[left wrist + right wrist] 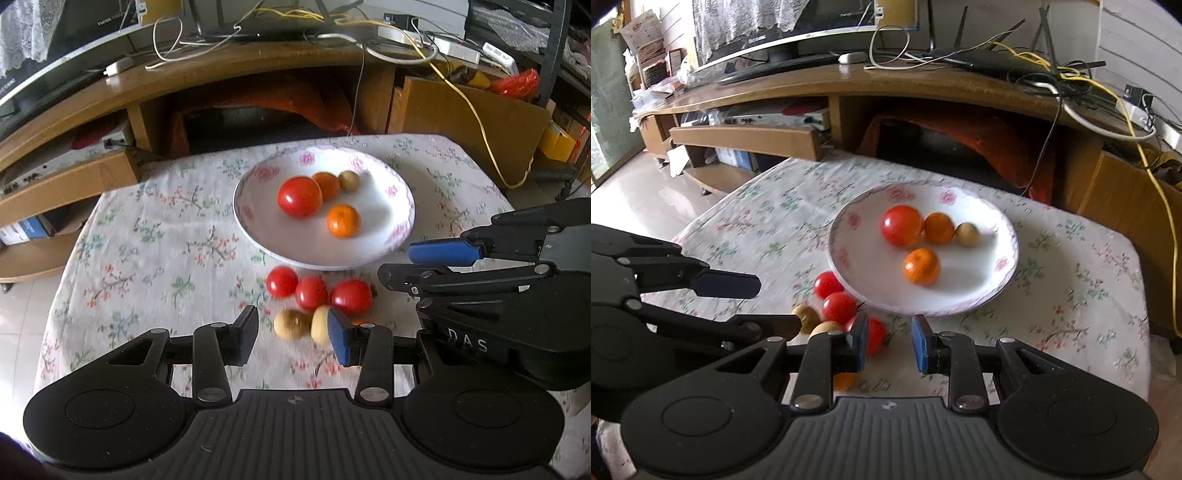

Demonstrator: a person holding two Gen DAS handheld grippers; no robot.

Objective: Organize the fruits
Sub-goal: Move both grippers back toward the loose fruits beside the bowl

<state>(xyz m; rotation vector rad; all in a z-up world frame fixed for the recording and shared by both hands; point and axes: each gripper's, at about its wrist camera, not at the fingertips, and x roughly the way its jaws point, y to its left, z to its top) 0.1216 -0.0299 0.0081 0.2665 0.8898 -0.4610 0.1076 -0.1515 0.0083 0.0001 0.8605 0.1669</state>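
Floral tablecloth [155,236] covers the table, filling centre to 6 o'clock. Wooden TV stand [820,86] spans 9 to 3 o'clock behind it. Monitor [783,33] at 11 o'clock on the stand, lace cloth [738,14] draped over it. Tangled cables with yellow cable [1160,192] at 2 o'clock. Orange cloth [979,129] in the stand's open bay, 12 o'clock.

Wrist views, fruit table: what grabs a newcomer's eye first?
The white floral plate at mid-table, holding a big red tomato, two oranges and one small tan fruit. Just in front of it on the flowered tablecloth lies a loose cluster: three small tomatoes and two tan fruits. Both tools hang open over that cluster, the left tool above the tan fruits and the right tool beside the nearest tomato.
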